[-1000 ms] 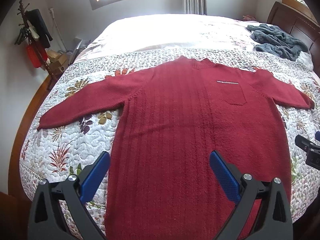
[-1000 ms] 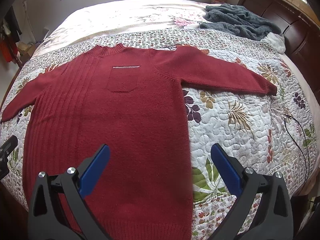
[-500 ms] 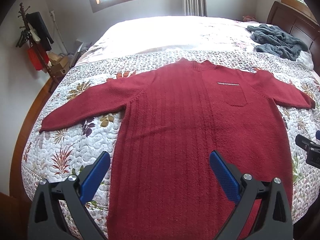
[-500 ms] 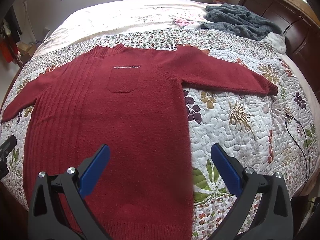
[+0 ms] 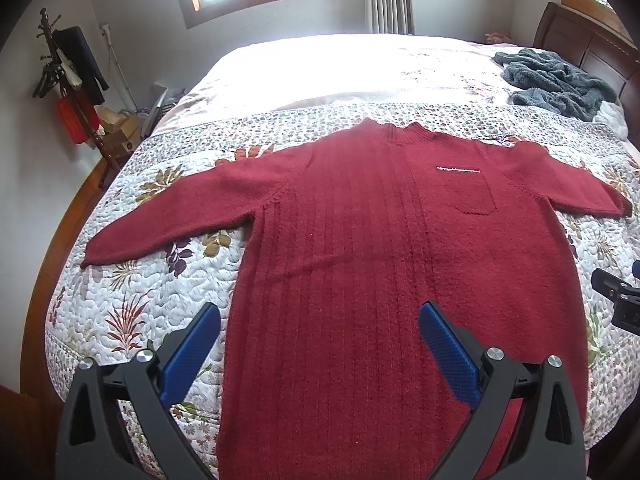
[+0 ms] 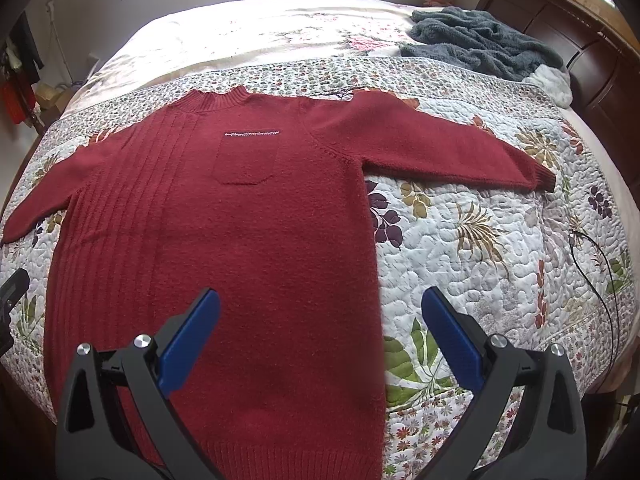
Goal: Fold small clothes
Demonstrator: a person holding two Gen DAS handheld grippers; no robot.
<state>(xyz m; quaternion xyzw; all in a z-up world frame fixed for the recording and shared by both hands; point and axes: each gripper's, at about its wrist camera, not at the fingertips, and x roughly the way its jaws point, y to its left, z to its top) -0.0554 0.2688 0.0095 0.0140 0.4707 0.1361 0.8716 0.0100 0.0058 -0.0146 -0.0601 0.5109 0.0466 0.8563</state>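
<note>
A dark red knitted sweater lies flat and face up on the bed, both sleeves spread out sideways, a small chest pocket on its front. My left gripper hovers open above the lower left part of the body, holding nothing. My right gripper hovers open above the sweater's lower right edge, one blue pad over the knit and the other over the quilt. Part of the right gripper's body shows at the right edge of the left wrist view.
The bed carries a floral quilt. A grey fleece blanket is heaped near the dark wooden headboard. A black cable lies on the quilt's right side. A coat rack and boxes stand left of the bed.
Both grippers have drawn back slightly, so the sweater sits a little lower and farther off in both views. Both stay open and the sweater has not moved.
</note>
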